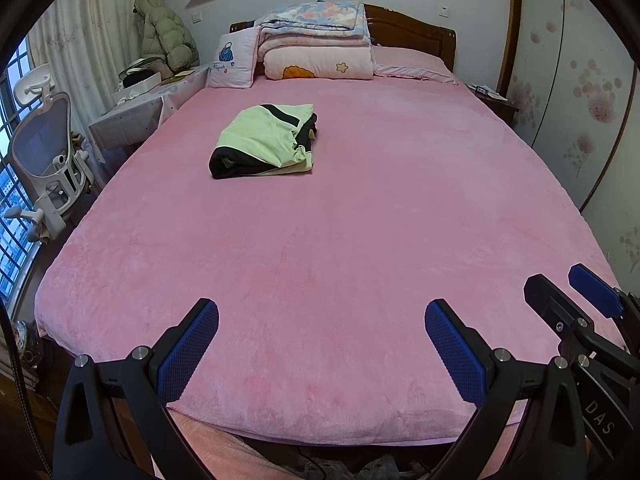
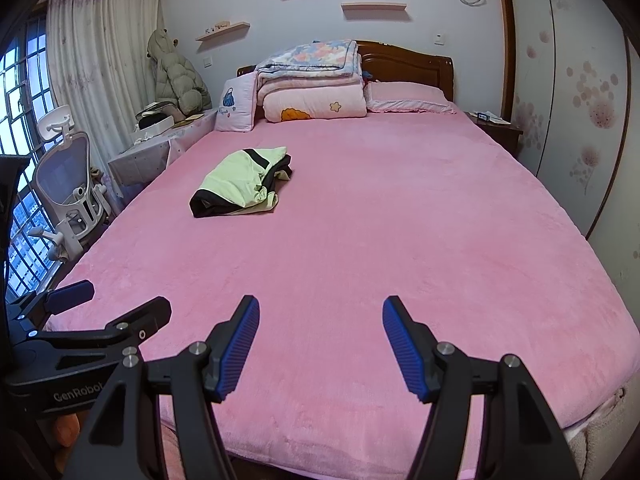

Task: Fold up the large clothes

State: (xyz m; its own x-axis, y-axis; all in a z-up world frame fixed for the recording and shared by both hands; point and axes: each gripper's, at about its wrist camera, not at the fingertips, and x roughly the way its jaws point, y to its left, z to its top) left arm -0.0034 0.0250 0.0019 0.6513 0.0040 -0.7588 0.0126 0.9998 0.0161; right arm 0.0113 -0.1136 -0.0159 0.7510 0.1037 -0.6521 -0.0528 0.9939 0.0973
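1. My left claw (image 1: pixel 322 316) hangs spread wide and empty over the bed's (image 1: pixel 360 240) foot edge.
2. My right claw (image 2: pixel 321 316), beside it, is likewise spread and empty.
3. The folded green-and-black garment (image 1: pixel 264 142) lies toward the bed's head-left corner.

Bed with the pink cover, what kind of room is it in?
Most likely a home bedroom. The big bed has a wooden headboard, with folded quilts and a pillow stacked at its head. A folded green and black garment lies on the cover.
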